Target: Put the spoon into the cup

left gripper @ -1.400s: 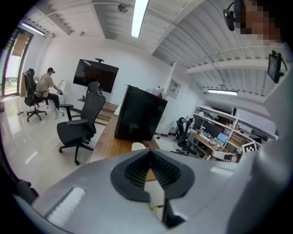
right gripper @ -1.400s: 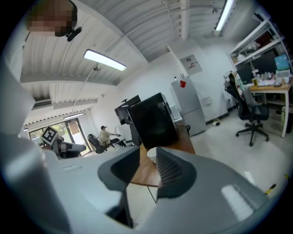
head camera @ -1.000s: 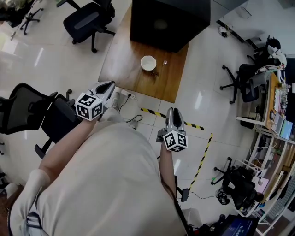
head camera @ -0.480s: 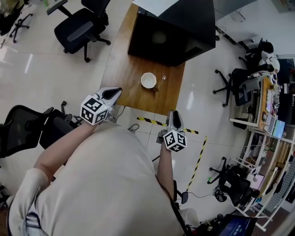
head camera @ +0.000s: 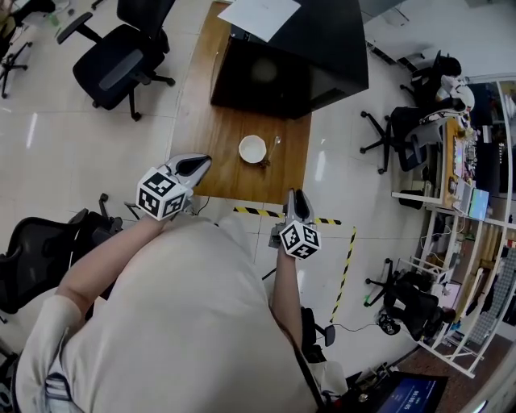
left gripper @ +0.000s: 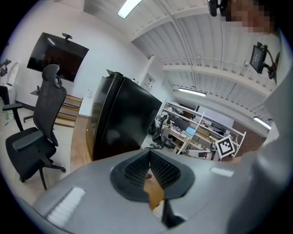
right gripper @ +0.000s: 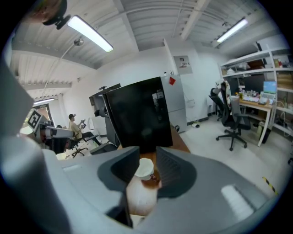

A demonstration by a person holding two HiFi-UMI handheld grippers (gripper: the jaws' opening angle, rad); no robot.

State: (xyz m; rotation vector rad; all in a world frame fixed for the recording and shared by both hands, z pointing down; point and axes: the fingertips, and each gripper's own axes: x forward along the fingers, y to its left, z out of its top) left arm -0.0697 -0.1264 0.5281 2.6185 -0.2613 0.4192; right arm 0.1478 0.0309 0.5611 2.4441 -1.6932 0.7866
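A white cup [head camera: 252,148] stands near the front edge of the wooden table [head camera: 211,137], and the spoon [head camera: 272,148] lies just to its right. In the head view my left gripper [head camera: 196,165] hangs over the table's front edge, left of the cup and apart from it; its jaws look shut with nothing between them [left gripper: 149,153]. My right gripper [head camera: 297,199] is over the floor just short of the table, to the right of the spoon. It stands open and empty [right gripper: 147,154]; the cup [right gripper: 145,168] and the dark spoon [right gripper: 154,178] show far off through its gap.
A big black cabinet [head camera: 286,56] with a white sheet [head camera: 258,14] on top fills the table's far half. Office chairs [head camera: 121,60] [head camera: 40,250] stand to the left. Yellow-black tape [head camera: 347,258] marks the floor, and desks and shelves [head camera: 459,177] line the right side.
The person has walked up to the table, so both grippers are closer to the cup and spoon. The left gripper now reaches over the table's edge. Nothing was taken hold of.
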